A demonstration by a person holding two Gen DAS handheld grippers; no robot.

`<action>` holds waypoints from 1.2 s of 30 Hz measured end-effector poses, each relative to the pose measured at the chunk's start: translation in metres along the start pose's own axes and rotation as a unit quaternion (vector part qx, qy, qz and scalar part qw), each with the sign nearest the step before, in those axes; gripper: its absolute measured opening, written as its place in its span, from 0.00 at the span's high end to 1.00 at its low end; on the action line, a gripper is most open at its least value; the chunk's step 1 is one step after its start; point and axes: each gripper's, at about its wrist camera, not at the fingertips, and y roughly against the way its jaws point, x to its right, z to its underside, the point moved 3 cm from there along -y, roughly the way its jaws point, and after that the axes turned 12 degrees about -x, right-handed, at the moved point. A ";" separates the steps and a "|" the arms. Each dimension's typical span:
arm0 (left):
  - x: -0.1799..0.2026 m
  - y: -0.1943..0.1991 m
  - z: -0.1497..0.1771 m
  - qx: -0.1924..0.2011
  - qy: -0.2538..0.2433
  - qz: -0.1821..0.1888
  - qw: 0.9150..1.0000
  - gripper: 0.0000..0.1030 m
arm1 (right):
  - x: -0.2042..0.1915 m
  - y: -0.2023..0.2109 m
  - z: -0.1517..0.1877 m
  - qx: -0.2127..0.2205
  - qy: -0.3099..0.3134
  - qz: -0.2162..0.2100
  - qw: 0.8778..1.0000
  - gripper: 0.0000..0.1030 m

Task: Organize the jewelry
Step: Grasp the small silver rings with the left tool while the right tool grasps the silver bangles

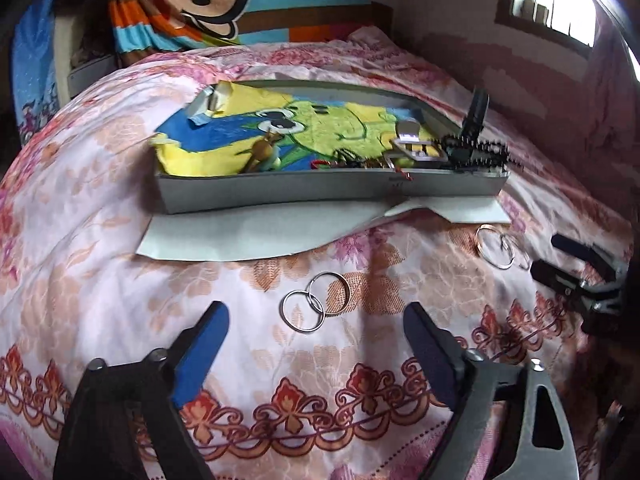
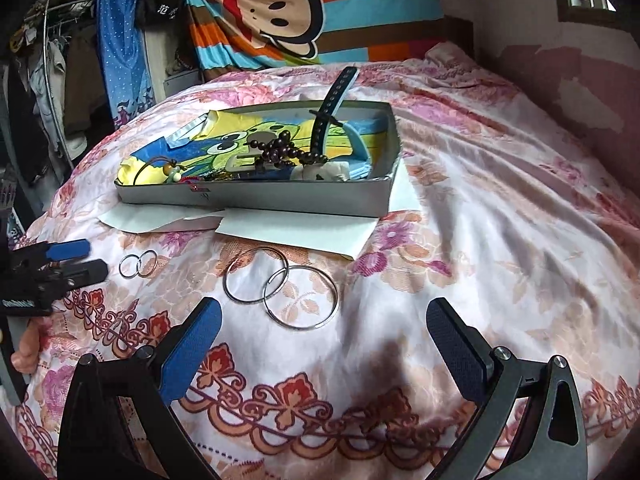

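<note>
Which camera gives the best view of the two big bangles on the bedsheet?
The right wrist view: the big bangles lie overlapping, whole and sharp, just ahead of the open right tongs. In the left wrist view the same bangles sit small and blurred near the right edge.

A striped monkey blanket point(image 2: 276, 12) hangs beyond the floral bedspread point(image 2: 500, 208); a window point(image 1: 556, 4) sits above the bedspread's far corner.
</note>
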 end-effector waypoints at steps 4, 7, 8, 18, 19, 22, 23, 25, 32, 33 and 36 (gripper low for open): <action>0.005 -0.019 -0.004 -0.026 -0.020 -0.008 0.999 0.38 | 0.000 -0.014 -0.007 -0.012 -0.001 -0.024 1.000 0.03; 0.006 -0.029 -0.007 -0.037 -0.024 -0.017 0.999 0.39 | 0.000 -0.025 -0.011 -0.024 -0.002 -0.034 0.999 0.07; 0.008 -0.033 -0.009 -0.041 -0.026 -0.022 0.999 0.41 | -0.001 -0.027 -0.012 -0.028 -0.002 -0.034 0.999 0.09; 0.012 -0.041 -0.008 -0.041 -0.036 -0.039 0.998 0.73 | -0.008 -0.044 -0.017 -0.042 0.006 -0.032 0.999 0.23; 0.011 -0.040 -0.007 -0.038 -0.034 -0.035 0.998 0.73 | -0.009 -0.043 -0.017 -0.041 0.006 -0.034 0.999 0.24; 0.012 -0.039 -0.002 -0.030 -0.033 -0.022 0.999 0.73 | -0.008 -0.042 -0.016 -0.040 0.009 -0.044 0.998 0.25; 0.012 -0.039 -0.002 -0.029 -0.033 -0.019 0.999 0.73 | -0.006 -0.040 -0.015 -0.040 0.010 -0.047 0.998 0.25; 0.012 -0.039 -0.002 -0.028 -0.032 -0.012 0.999 0.73 | -0.007 -0.039 -0.014 -0.039 0.014 -0.056 0.998 0.25; 0.012 -0.035 0.001 -0.023 -0.026 0.007 0.999 0.73 | -0.012 -0.035 -0.010 -0.039 0.030 -0.069 0.996 0.62; 0.013 -0.034 0.002 -0.022 -0.027 0.007 0.999 0.73 | -0.013 -0.034 -0.009 -0.037 0.033 -0.066 0.997 0.62; 0.016 -0.029 0.003 -0.016 -0.034 0.006 0.999 0.73 | -0.017 -0.032 -0.007 -0.035 0.042 -0.062 0.997 0.63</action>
